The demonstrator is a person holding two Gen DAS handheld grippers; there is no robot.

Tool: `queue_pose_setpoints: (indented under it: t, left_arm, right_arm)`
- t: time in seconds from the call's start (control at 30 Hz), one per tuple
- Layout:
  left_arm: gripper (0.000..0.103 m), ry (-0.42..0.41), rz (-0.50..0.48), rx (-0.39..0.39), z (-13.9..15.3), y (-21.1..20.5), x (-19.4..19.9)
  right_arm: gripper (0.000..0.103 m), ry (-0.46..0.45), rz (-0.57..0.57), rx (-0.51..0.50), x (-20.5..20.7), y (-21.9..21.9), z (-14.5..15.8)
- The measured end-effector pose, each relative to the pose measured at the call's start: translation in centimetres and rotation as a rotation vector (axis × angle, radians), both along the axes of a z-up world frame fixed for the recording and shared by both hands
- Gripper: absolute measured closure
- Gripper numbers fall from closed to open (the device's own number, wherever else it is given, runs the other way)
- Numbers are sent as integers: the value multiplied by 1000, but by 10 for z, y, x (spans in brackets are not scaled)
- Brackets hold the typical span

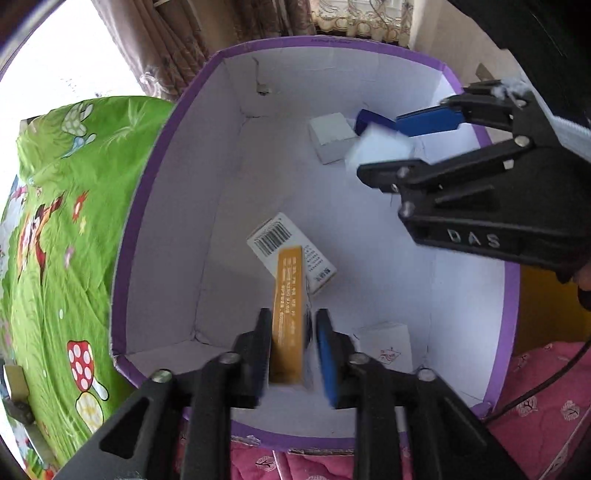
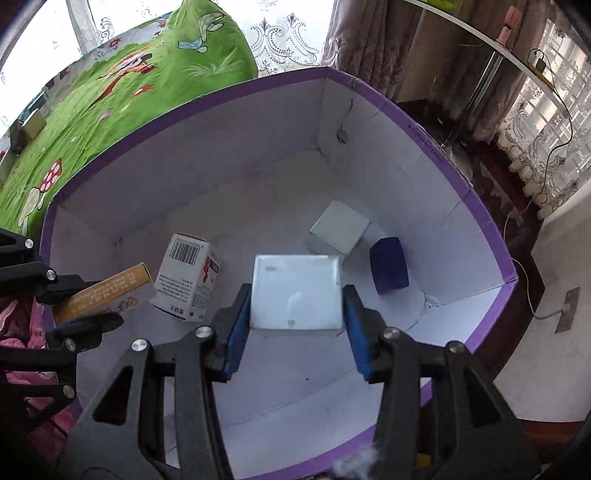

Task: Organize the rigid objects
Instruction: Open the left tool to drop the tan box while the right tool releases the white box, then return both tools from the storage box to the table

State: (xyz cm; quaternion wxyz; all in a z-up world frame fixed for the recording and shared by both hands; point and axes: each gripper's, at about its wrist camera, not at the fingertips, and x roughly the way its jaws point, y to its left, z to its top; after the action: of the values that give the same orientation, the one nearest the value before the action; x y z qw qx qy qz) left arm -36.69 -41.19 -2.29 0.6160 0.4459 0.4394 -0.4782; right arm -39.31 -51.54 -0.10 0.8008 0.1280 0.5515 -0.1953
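My left tool [image 1: 291, 347] pinches the yellow carton [image 1: 288, 314], its long axis pointing down into the purple box [image 1: 122, 258]. My right tool [image 2: 295, 317] pinches a white box [image 2: 295, 291] above the floor's right-hand end.

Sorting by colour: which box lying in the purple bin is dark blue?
The small dark blue box near the bin's right wall; the others lying there are white.

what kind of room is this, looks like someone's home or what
Most likely a bedroom at home: a green cartoon-print quilt lies spread beside the purple-rimmed box, pink bedding sits under it, and heavy curtains with lace hang behind.
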Motion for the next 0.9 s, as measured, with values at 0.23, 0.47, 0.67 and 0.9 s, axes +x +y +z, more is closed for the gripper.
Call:
queue_pose_setpoints:
  t: [0.23,0.47,0.67,0.9]
  left_arm:
    - [40,19,64,-68,13,10,12]
    - [40,71,119,-101,27,17,34]
    - [40,126,207,-200,52,47,68]
    - [37,147,407,-397,77,128,129]
  right_arm:
    - [30,-17,-1,-17,9,-4,12]
    - [29,-1,53,-47,28,13,17]
    - [29,-20,162,-108,57,43,34]
    - [26,-129,387,-168,119,110,61]
